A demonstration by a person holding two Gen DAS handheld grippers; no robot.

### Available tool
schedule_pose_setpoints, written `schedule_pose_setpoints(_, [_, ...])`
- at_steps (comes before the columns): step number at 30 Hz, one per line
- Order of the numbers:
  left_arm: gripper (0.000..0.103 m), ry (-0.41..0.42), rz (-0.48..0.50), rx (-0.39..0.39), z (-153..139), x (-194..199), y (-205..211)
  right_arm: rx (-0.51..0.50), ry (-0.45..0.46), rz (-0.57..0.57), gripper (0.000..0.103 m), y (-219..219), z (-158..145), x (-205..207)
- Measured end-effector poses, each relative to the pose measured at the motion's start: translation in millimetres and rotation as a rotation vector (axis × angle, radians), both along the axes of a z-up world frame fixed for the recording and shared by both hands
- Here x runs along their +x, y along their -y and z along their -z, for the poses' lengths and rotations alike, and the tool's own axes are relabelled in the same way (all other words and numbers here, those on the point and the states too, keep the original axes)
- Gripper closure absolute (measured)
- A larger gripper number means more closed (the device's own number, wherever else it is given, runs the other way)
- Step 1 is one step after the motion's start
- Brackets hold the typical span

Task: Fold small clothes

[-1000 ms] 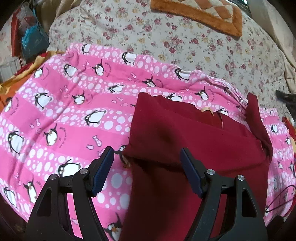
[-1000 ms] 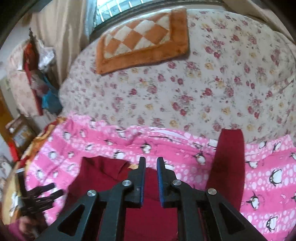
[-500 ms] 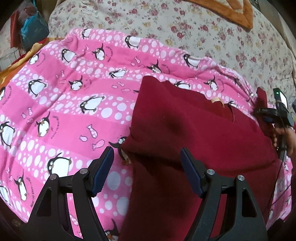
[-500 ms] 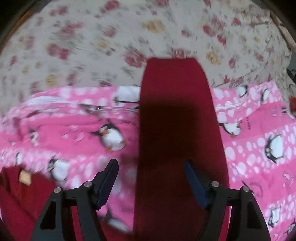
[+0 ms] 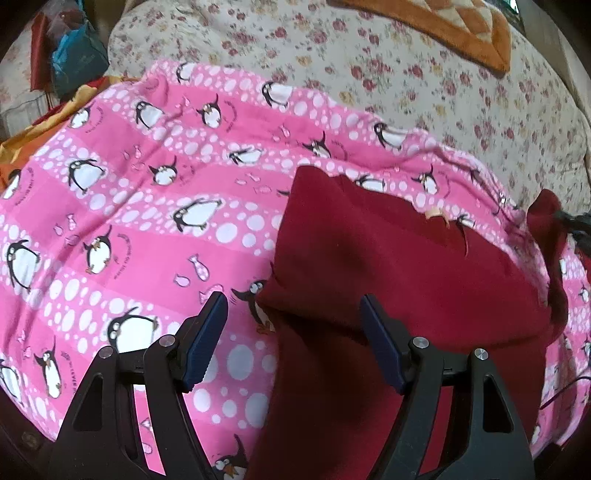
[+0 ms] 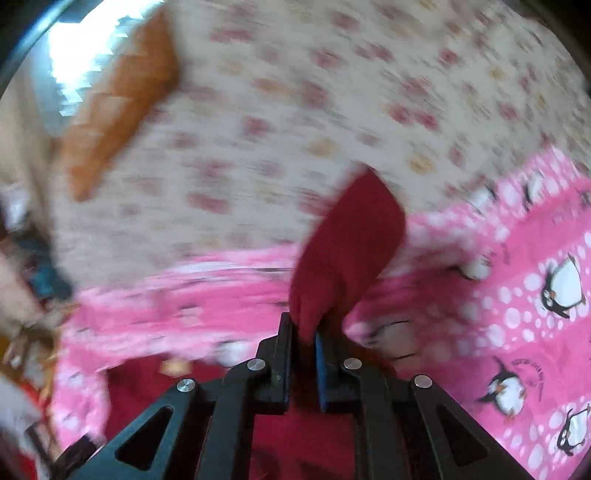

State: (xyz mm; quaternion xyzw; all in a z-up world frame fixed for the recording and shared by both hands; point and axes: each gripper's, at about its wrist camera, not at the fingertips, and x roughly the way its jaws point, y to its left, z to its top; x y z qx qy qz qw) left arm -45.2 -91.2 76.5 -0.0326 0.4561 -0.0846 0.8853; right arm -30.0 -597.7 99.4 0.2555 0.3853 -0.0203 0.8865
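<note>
Pink penguin-print blanket [image 5: 155, 206]: landmark, spread wide and rumpled, white dots and stripes. Floral bedcover [image 5: 424, 92]: cream with red roses, beyond the blanket's far edge. Orange checked mat [image 5: 461, 29]: on the bedcover, well beyond the blanket. Blue plastic bag [image 5: 75, 61]: past the blanket's far left corner.

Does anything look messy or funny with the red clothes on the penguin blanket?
Only a little. The dark red garment lies half-folded on the pink penguin blanket, and its sleeve sticks out to one side, pinched in the right gripper. Nothing looks torn or spilled.
</note>
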Motion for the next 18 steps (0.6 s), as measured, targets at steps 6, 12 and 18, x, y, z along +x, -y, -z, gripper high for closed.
schedule_pose_setpoints(6, [0.029, 0.034, -0.018, -0.046, -17.8, -5.7, -6.7, -0.025, 0.121, -0.311, 0.093, -109.2, -65.5, -21.9])
schedule_pose_setpoints(12, [0.029, 0.005, 0.004, -0.083, -18.6, -5.4, -9.1, -0.063, 0.023, -0.580, 0.089, -238.0, -4.2, -34.1])
schedule_pose_setpoints(18, [0.029, 0.013, 0.021, -0.115, -20.5, 5.0, -6.4, -0.159, -0.176, -0.649, 0.066, -269.4, 55.4, -59.0])
